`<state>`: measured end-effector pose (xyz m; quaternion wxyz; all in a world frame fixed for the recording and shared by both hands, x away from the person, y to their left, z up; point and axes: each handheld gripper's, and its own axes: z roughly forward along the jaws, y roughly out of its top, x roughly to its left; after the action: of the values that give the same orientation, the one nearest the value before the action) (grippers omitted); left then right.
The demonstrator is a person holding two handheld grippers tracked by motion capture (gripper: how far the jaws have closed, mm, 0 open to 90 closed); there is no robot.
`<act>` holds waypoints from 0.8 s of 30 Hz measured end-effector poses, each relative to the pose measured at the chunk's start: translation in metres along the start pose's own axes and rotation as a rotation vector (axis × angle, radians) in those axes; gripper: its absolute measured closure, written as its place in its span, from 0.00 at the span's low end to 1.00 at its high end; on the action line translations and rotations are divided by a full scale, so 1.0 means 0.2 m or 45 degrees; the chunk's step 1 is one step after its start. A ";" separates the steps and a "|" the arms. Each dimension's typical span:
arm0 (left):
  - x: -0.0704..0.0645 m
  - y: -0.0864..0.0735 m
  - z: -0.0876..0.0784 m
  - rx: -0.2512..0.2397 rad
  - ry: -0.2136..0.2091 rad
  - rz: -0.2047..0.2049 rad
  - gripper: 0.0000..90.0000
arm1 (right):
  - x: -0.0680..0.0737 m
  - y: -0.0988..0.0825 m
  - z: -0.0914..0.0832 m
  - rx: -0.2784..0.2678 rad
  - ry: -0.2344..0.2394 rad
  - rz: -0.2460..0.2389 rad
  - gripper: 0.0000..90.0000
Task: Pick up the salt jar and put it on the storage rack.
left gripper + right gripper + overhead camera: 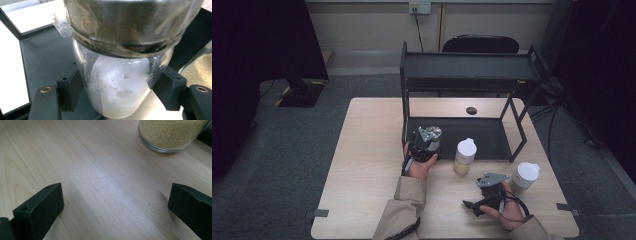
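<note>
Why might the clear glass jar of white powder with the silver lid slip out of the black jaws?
The clear glass jar of white powder looks smooth and rounded where the left gripper pinches it, so it could probably slide. It seems quite full, so likely heavy for its size. Being glass, it might break if dropped.

The high view is dim, its corners sinking to near black, while the pale wooden counter is evenly lit from above with only soft, short shadows. In the left gripper view, the clear glass jar of white powder is very close and soft, with glare streaks on its metal lid; the counter at left is overexposed to white. The right gripper view shows a pale sheen on the wood, and the black fingers are slightly blurred.
</note>
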<state>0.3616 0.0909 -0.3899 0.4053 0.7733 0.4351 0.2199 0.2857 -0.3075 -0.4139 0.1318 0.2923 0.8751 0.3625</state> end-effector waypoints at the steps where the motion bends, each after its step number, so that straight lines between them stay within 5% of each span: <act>1: 0.00 0.00 0.00 0.000 0.002 0.000 0.34 | 0.00 0.00 0.00 0.000 0.000 0.000 0.00; 24: 0.01 0.01 0.06 0.014 0.044 -0.022 0.34 | 0.00 0.00 0.00 0.000 0.000 0.000 0.00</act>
<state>0.3719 0.0877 -0.3948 0.3952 0.7679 0.4500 0.2272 0.2857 -0.3075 -0.4139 0.1317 0.2924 0.8751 0.3625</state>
